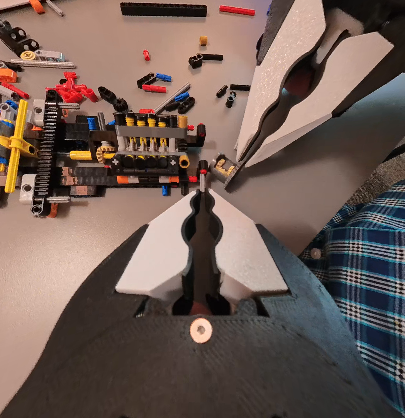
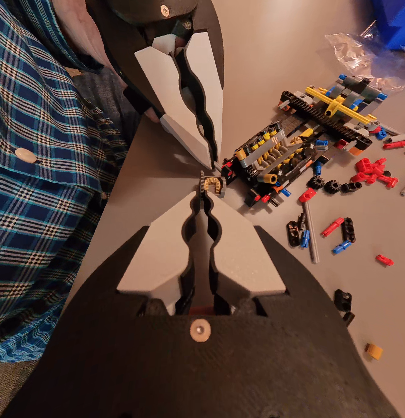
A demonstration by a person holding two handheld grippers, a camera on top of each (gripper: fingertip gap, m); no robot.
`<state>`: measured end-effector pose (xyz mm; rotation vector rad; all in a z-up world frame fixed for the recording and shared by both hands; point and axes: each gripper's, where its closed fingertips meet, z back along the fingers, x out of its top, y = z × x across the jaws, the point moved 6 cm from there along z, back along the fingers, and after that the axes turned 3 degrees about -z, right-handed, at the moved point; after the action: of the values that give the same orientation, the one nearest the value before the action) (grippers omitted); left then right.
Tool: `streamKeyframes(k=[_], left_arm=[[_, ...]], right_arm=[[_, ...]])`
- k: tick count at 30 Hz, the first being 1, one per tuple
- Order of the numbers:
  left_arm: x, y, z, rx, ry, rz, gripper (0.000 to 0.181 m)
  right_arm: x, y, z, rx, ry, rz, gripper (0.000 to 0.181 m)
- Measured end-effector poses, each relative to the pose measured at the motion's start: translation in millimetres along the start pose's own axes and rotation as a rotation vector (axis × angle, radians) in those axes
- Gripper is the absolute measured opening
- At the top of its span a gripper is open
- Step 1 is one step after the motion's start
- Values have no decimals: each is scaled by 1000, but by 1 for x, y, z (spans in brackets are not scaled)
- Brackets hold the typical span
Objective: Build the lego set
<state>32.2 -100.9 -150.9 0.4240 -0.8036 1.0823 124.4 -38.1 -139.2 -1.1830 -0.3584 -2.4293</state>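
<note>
Item: grey gear housing (image 1: 224,170) with tan bevel gears inside, held at the table edge just off the near end of the chassis. I have my right gripper (image 2: 202,195) pinched on its toothed rim. I judge it light, rigid and slick; the rim grip is narrow, so it could twist. Better purchase would be across the flat faces of the frame.

Item: thin grey axle (image 1: 202,183), tipped by a red bush and black connector. My left gripper (image 1: 203,192) is clamped on its lower end. Stiff, very light, prone to pivot between the pads; hold close to the working end.

Item: part-built chassis (image 1: 120,153), resting on the table (image 1: 106,248). Heaviest piece, probably stable under a gentle push, though its pinned joints may pop.

Item: loose pins, beams and gears (image 2: 332,230) scattered beyond; whether axle and housing already touch, I cannot tell.
</note>
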Motion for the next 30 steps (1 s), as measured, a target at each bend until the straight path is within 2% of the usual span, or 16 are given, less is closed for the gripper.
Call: streamKeyframes(k=[15, 22, 28, 30], left_arm=[[0, 0, 0, -2, 3, 5, 1], [0, 0, 0, -3, 4, 6, 1], [0, 1, 0, -7, 4, 11, 1], [0, 1, 0, -11, 4, 13, 1]], right_arm=[[0, 0, -3, 13, -15, -6, 4], [2, -1, 3, -24, -16, -28, 12], [14, 10, 12, -133, -66, -233, 29], [14, 15, 12, -206, -74, -322, 40]])
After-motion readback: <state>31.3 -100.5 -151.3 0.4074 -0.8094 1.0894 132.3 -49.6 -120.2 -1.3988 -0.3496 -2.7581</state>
